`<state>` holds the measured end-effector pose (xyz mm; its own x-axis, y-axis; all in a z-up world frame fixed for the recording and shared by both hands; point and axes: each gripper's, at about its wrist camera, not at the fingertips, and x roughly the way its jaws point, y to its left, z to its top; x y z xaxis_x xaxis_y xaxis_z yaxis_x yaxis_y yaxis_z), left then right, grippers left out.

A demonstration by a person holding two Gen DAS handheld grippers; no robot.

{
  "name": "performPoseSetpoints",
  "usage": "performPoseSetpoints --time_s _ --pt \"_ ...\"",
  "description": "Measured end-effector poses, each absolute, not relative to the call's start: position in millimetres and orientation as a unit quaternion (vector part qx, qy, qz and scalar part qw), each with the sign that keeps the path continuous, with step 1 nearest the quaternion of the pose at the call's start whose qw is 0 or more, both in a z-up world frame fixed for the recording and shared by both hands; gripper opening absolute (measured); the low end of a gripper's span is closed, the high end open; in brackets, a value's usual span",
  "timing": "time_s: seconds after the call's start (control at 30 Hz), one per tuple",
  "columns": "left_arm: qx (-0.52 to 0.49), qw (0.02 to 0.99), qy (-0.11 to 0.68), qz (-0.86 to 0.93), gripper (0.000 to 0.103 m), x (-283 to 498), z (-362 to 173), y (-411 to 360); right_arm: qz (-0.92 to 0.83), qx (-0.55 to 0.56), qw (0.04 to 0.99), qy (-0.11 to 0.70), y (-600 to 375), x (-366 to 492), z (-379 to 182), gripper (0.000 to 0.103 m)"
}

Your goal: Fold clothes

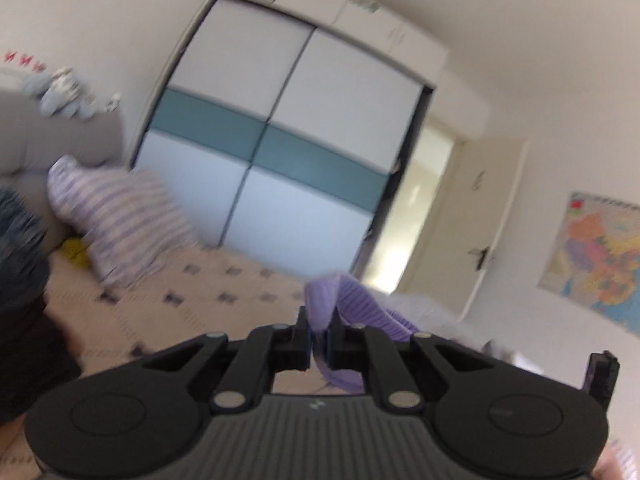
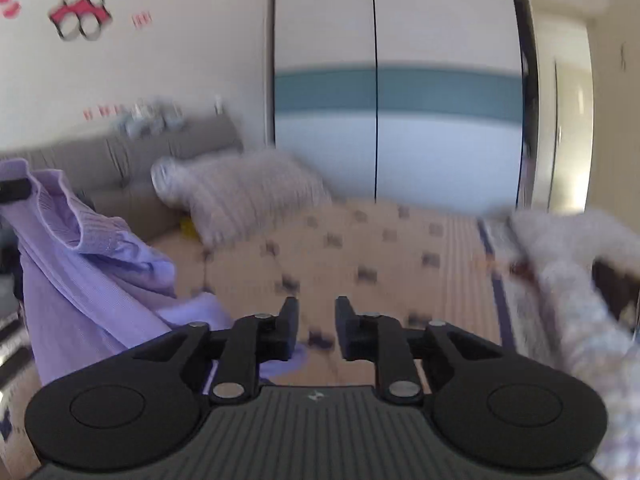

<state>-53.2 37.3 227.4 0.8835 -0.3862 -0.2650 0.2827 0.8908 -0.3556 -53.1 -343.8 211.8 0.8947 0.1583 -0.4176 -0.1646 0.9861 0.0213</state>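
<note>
A lilac knitted garment rises between the two fingers of my left gripper, which is shut on a fold of it. In the right wrist view the same lilac garment hangs at the left, lifted off the bed and held up by the left gripper's black fingertip. My right gripper hovers above the patterned bed cover with its jaws a little apart and nothing between them. The garment's lower edge lies just left of the right gripper's left finger.
A striped lilac pillow leans on the grey headboard at the back. A white and teal wardrobe stands behind the bed. A white fluffy cloth lies at the right. A dark heap sits at the left edge.
</note>
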Motion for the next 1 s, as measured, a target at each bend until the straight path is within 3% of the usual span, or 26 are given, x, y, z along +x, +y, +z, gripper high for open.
performPoseSetpoints --time_s 0.13,0.27,0.4,0.5,0.6,0.8,1.0 --pt "-0.154 0.928 0.321 -0.108 0.007 -26 124 87 0.016 -0.027 0.951 0.306 -347 -59 87 0.027" --pt "-0.18 0.915 0.351 -0.08 0.012 -26 89 131 -0.002 0.03 0.944 0.33 -368 -84 42 0.028" --pt "-0.164 0.933 0.315 -0.063 0.027 -31 111 145 -0.039 0.034 0.945 0.323 -376 -117 44 0.036" --pt "-0.15 0.946 0.279 -0.072 0.046 -35 133 148 -0.055 0.071 0.944 0.317 -393 -126 47 0.043" --pt "-0.126 0.94 0.299 -0.106 0.067 -34 130 136 -0.084 0.093 0.933 0.338 -407 -127 41 0.044" --pt "-0.083 0.915 0.38 -0.109 0.069 -24 82 110 -0.126 0.155 0.918 0.341 -429 -136 34 0.044" --pt "-0.071 0.914 0.385 -0.11 0.073 10 78 92 -0.169 0.143 0.914 0.341 -437 -127 47 0.045"
